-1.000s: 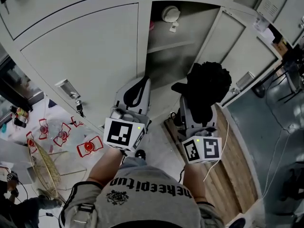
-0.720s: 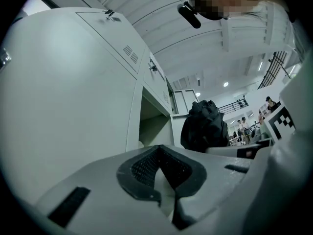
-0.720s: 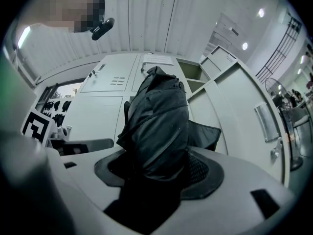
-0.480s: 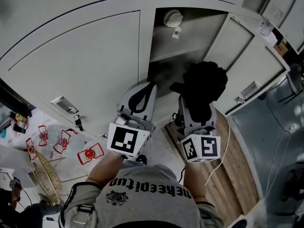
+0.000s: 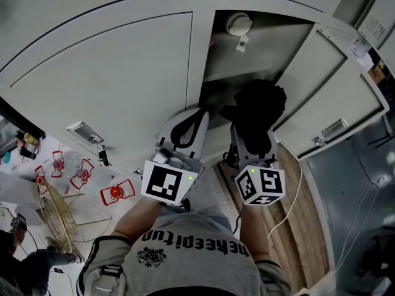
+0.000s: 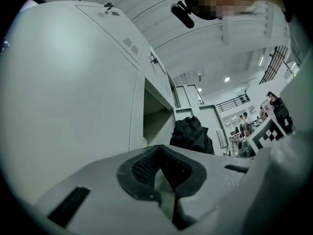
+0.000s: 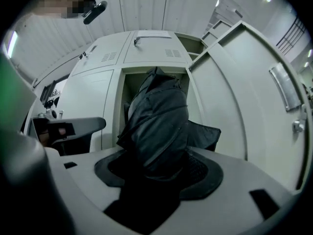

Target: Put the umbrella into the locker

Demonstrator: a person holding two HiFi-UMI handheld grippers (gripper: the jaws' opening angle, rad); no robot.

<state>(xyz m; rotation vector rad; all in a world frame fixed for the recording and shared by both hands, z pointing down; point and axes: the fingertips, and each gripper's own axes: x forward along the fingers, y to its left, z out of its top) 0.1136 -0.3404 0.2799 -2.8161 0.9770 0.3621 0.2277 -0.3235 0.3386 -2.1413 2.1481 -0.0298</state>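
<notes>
A black folded umbrella (image 5: pixel 256 111) sticks up from my right gripper (image 5: pixel 252 133), which is shut on its lower part. In the right gripper view the umbrella (image 7: pixel 159 119) fills the space between the jaws of the right gripper (image 7: pixel 161 173) and points at the open locker (image 7: pixel 128 89). The umbrella's top is level with the lower compartment of the open locker (image 5: pixel 217 94), just in front of it. My left gripper (image 5: pixel 195 117) is beside it on the left, shut with nothing in it. The left gripper view shows the left gripper (image 6: pixel 161 173) and the umbrella (image 6: pixel 191 135) to its right.
The locker door (image 5: pixel 321 94) stands swung open to the right. A white round thing (image 5: pixel 238 23) and a small tag (image 5: pixel 242 42) sit on the upper shelf. A closed locker door with a handle (image 5: pixel 83 132) is left. Red-and-white items (image 5: pixel 115 193) and a wire basket (image 5: pixel 58 217) lie on the floor.
Both grippers have moved up and closer to the locker opening, the right one carrying the umbrella. The umbrella's top has gone from below the opening to level with the lower compartment.
</notes>
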